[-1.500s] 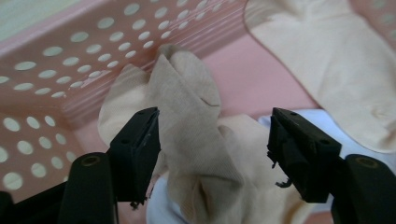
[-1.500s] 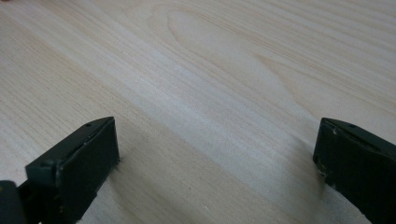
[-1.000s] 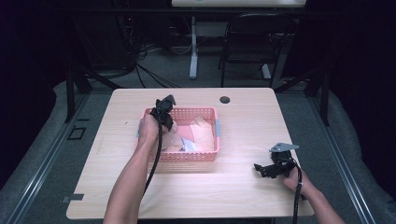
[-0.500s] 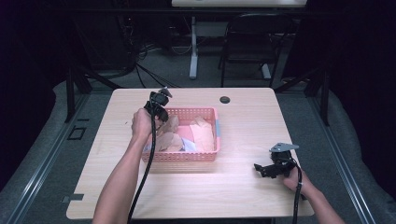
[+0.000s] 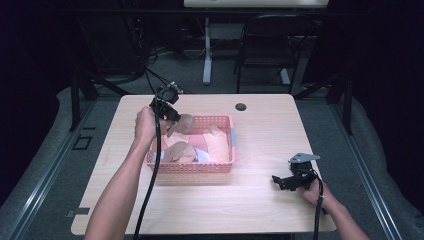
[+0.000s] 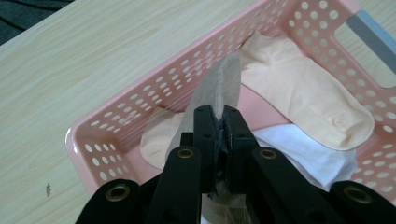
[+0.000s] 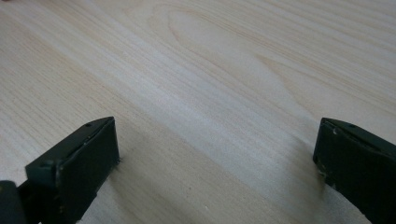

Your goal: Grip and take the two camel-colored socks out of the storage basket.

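1. A person's left gripper [image 5: 170, 111] lifts a tan sock [image 5: 181, 124] over the far left corner of a pink basket [image 5: 231, 145] on a pale wood worktop [image 5: 265, 125]; the jaws are clamped together on a fold of the fabric, which rises between them in the left gripper view [image 6: 219, 88].

2. The sock looks light and limp: it droops from the grip, and judging by that it will swing and fold rather than hold a shape.

3. A pinch on a bunched edge, as here, seems the sound hold; a thin single layer could slip out of the black jaws.

4. The knit is a dull grey-brown, fine-ribbed and slightly sheer at its upper edge, darker than the rest of the laundry.

5. Below it in the basket lie a peach sock [image 6: 299, 93] and a white cloth [image 6: 308, 154], loosely piled against the perforated wall.

6. The right gripper [image 5: 290, 181] rests low at the near right of the worktop, well apart from the basket, its jaws standing wide apart over bare wood [image 7: 210, 93], nothing between them.

7. A small dark round hole [image 5: 241, 106] marks the far edge of the worktop.
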`<action>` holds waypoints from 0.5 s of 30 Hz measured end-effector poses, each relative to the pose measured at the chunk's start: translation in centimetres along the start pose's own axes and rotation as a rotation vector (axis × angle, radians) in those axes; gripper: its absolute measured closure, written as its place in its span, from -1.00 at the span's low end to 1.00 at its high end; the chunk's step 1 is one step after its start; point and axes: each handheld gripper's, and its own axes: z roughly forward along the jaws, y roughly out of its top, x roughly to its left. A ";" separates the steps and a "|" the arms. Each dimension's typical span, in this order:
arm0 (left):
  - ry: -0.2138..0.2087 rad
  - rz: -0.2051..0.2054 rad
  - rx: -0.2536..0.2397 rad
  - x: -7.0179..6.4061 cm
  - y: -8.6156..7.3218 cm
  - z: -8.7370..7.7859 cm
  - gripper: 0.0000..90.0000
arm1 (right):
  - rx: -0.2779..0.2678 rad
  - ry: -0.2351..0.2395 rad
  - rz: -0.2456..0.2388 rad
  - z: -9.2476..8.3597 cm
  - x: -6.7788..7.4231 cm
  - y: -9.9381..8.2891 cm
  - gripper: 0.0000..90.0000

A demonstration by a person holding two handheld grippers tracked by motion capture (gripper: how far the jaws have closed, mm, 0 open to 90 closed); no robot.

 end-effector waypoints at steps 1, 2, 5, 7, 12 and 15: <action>-0.007 0.000 0.000 0.0 0.0 -0.2 0.91 | -0.003 0.004 0.002 0.0 0.0 0.0 -1.00; -0.007 0.004 0.000 0.1 0.0 -0.4 0.91 | -0.001 0.002 0.001 0.0 0.0 0.0 -1.00; -0.019 -0.001 -0.015 0.2 0.0 -1.1 0.91 | -0.002 0.004 0.002 0.0 0.0 0.0 -1.00; -0.023 -0.006 -0.022 0.2 -0.1 -1.5 0.91 | 0.000 0.001 0.000 0.0 0.0 0.0 -1.00; -0.041 0.000 -0.036 0.2 0.0 -2.4 0.91 | -0.004 0.005 0.000 0.0 0.0 0.0 -1.00; -0.045 0.008 -0.041 0.1 0.1 -2.7 0.91 | -0.003 0.003 0.003 0.0 0.0 0.0 -1.00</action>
